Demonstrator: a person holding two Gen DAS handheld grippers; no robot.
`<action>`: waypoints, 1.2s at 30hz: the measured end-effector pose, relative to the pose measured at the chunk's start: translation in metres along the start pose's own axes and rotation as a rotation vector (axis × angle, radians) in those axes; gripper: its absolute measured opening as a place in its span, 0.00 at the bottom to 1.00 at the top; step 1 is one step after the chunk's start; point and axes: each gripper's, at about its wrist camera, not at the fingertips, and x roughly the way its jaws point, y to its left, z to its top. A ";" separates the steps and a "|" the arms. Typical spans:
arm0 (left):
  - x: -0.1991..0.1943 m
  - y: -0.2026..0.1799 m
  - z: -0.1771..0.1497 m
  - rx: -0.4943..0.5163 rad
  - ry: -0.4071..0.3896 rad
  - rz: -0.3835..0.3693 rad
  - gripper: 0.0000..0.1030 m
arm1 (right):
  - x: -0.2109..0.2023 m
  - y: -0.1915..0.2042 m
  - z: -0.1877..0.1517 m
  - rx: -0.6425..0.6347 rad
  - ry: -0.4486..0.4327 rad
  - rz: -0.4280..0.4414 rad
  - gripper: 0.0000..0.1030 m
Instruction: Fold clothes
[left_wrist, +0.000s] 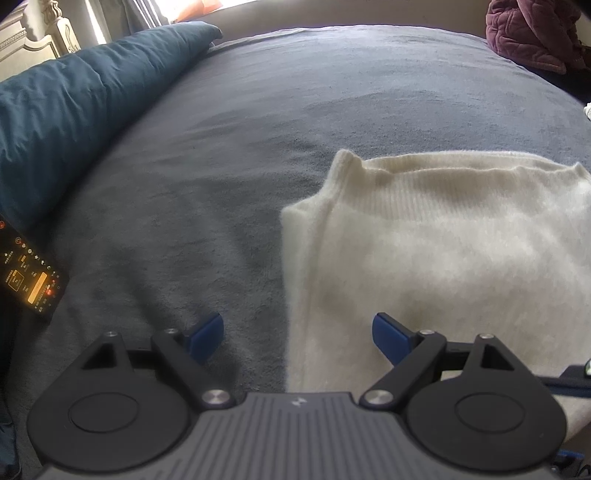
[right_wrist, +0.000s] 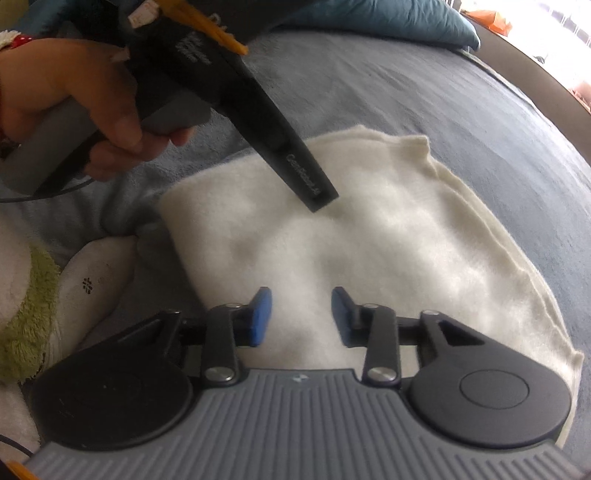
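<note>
A cream knitted sweater (left_wrist: 443, 251) lies folded flat on the grey bedspread (left_wrist: 258, 110); its ribbed collar faces away in the left wrist view. It also shows in the right wrist view (right_wrist: 388, 251). My left gripper (left_wrist: 297, 338) is open and empty, straddling the sweater's left edge just above the bed. My right gripper (right_wrist: 301, 317) is open and empty, hovering over the sweater's near part. The left gripper's body, held by a hand (right_wrist: 66, 96), reaches over the sweater in the right wrist view.
A teal pillow (left_wrist: 74, 99) lies along the bed's left side. A phone with a lit screen (left_wrist: 29, 273) rests at the left edge. A maroon garment (left_wrist: 532, 33) sits at the far right. A white and green plush toy (right_wrist: 33, 306) lies left of the sweater.
</note>
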 end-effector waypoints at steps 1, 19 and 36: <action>0.000 -0.001 0.000 0.002 0.000 0.003 0.86 | 0.000 0.001 0.000 -0.005 -0.002 0.003 0.25; 0.001 0.000 -0.002 0.015 -0.003 0.027 0.86 | 0.017 0.006 -0.010 -0.041 0.077 0.003 0.20; -0.014 0.016 -0.005 -0.031 -0.119 -0.124 0.94 | 0.019 0.005 -0.009 -0.041 0.099 0.002 0.21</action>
